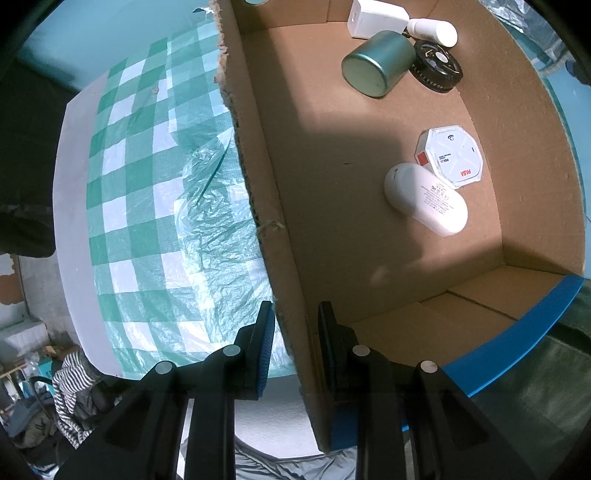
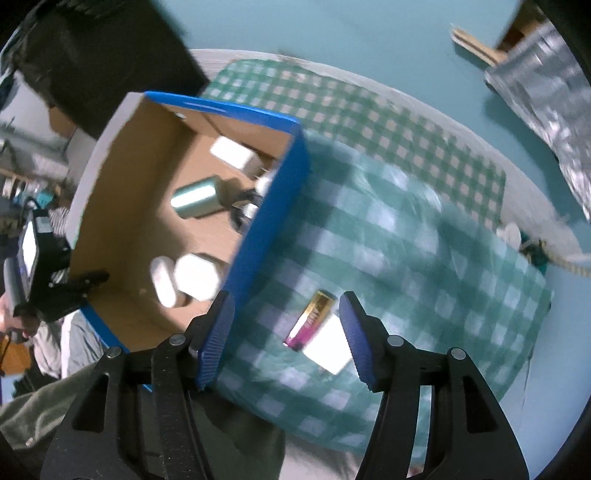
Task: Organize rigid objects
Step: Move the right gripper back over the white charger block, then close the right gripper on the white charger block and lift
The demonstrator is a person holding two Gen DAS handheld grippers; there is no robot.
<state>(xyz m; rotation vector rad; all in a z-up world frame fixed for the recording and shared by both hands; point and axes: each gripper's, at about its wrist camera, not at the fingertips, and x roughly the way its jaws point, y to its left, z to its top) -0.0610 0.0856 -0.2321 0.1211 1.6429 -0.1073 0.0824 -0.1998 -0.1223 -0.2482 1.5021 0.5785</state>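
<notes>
A cardboard box (image 1: 369,258) with blue outer walls holds a green tin (image 1: 376,64), a white box (image 1: 375,18), a white bottle (image 1: 432,31), a black round part (image 1: 437,66), a white octagonal case (image 1: 450,157) and a white capsule-shaped case (image 1: 424,199). My left gripper (image 1: 295,332) is shut on the box's near wall. In the right wrist view my right gripper (image 2: 286,336) is open above a gold and pink battery (image 2: 310,321) lying on the checked cloth beside the box (image 2: 269,206). The left gripper (image 2: 79,280) shows there at the box's corner.
A green and white checked cloth (image 1: 147,192) covers the round table, with crumpled clear plastic (image 1: 218,206) on it by the box. A white card (image 2: 328,350) lies next to the battery. A rope (image 2: 565,262) and silver foil (image 2: 546,103) lie at the far right.
</notes>
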